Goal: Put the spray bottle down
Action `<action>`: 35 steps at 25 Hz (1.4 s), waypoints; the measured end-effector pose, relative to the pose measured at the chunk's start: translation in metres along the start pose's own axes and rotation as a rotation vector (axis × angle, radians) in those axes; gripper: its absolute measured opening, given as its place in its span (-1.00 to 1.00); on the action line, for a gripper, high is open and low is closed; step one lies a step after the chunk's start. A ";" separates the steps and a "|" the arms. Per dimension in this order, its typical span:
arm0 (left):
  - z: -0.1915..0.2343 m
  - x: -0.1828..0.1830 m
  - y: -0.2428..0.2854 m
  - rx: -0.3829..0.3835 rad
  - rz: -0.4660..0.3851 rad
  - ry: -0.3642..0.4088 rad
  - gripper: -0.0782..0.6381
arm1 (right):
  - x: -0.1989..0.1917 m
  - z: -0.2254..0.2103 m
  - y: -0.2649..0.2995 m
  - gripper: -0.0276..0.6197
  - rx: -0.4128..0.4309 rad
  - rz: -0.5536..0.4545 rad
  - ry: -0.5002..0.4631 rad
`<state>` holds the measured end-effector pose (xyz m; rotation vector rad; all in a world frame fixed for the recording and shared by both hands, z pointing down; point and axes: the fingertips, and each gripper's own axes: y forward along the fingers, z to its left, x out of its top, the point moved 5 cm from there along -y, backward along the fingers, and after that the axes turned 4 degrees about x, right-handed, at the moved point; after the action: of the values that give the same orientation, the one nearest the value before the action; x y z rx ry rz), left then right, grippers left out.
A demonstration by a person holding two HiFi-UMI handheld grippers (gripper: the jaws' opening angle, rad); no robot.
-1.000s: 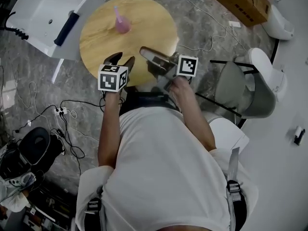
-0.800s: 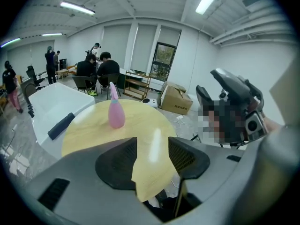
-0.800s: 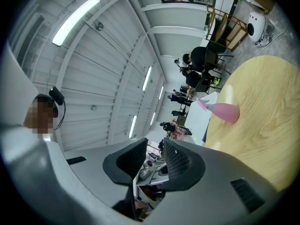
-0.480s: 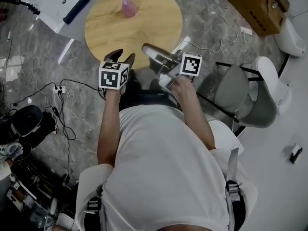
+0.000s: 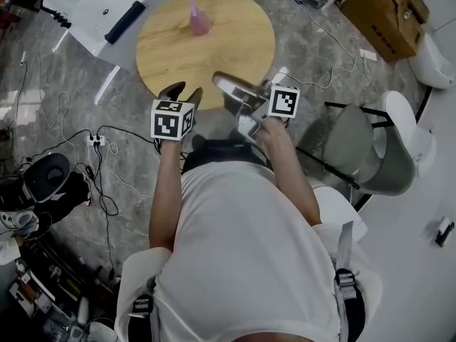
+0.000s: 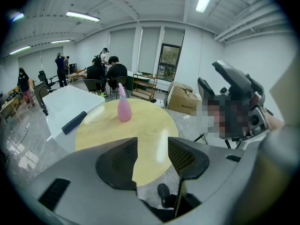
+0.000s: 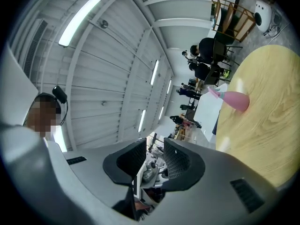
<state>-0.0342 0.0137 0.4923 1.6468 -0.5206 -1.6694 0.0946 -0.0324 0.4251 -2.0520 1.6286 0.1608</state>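
The pink spray bottle stands upright, alone, on the far side of the round wooden table. It also shows in the left gripper view as the bottle and, turned sideways by the camera, in the right gripper view as the bottle. My left gripper hovers at the table's near edge, open with nothing between its jaws. My right gripper is beside it, pointing left across the edge, open by a narrow gap and empty. Both are well short of the bottle.
A white table with a black bar on it stands to the left of the round one. A cardboard box sits at the back right and a grey chair to my right. Cables trail over the floor on the left.
The head view has shifted and the table looks a little farther off. Both grippers stay open and empty near its front edge. The bottle has not moved.
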 end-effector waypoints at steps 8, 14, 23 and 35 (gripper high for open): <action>0.035 -0.007 -0.012 -0.036 -0.016 -0.001 -0.21 | -0.018 -0.001 0.035 -0.63 -0.039 0.001 -0.016; 0.049 -0.009 -0.016 -0.082 -0.028 0.012 -0.21 | -0.030 0.006 0.056 -0.63 -0.054 0.004 -0.046; 0.055 -0.013 -0.012 -0.125 -0.021 0.026 -0.22 | -0.036 0.006 0.065 -0.63 -0.080 -0.006 -0.052; 0.051 -0.008 -0.003 -0.134 -0.020 0.040 -0.22 | -0.028 0.003 0.065 -0.68 -0.069 -0.011 -0.064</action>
<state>-0.0852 0.0113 0.5011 1.5894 -0.3655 -1.6458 0.0271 -0.0164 0.4135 -2.0850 1.5934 0.2801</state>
